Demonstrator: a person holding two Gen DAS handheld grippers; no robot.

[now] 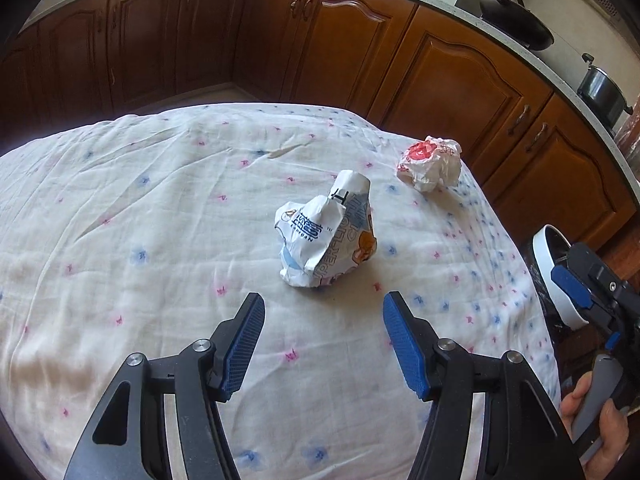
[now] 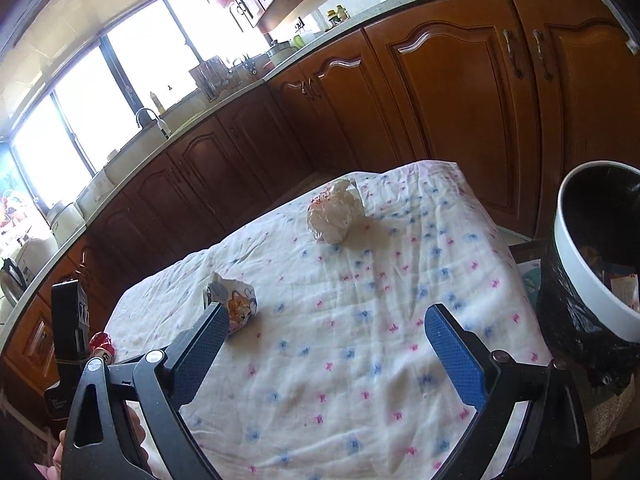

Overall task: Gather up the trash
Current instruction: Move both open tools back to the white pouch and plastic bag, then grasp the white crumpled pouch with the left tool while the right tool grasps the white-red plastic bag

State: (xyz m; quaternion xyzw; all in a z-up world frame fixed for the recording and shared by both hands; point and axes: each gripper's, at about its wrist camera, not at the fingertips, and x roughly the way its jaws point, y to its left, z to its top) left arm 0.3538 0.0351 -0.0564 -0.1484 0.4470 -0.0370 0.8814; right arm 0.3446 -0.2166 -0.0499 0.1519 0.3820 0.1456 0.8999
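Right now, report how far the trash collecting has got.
Done: some scraps already lie inside the lined bin beside the table. In hand: nothing; the left gripper is open, facing the printed paper wad, and the right gripper is open too. Left: that wad and the red-marked crumpled wrapper, both on the tablecloth.

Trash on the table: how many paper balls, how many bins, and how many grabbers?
Crumpled paper balls: 2, the cartoon-print ball and the red-and-white ball
Trash bin: 1
Grippers: 2, left gripper and right gripper, both open
Total: 5
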